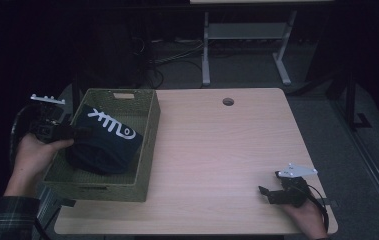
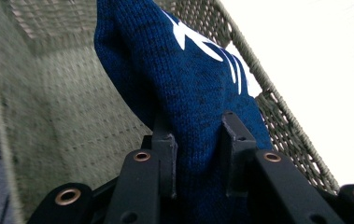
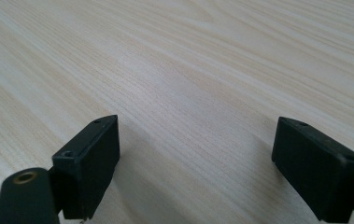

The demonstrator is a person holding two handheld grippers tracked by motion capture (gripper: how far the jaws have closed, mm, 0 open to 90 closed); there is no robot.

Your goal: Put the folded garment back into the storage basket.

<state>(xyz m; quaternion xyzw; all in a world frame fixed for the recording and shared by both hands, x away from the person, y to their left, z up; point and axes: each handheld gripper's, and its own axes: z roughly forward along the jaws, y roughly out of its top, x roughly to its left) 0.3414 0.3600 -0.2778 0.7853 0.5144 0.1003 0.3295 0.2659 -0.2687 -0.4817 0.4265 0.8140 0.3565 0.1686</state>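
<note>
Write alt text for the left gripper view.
The left gripper pinches a fold of a dark blue knitted garment with white lettering between its black fingers. The garment hangs inside a green woven basket, with pale table beyond the rim.

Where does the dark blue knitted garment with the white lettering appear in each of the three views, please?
High view: the blue garment lies in the green woven basket at the table's left, the left tool shut on its edge.
Left gripper view: it rises from between the jaws, centre.
Right gripper view: bare tabletop between open jaws, no garment.
Shared landmark: the basket's woven wall.
</note>
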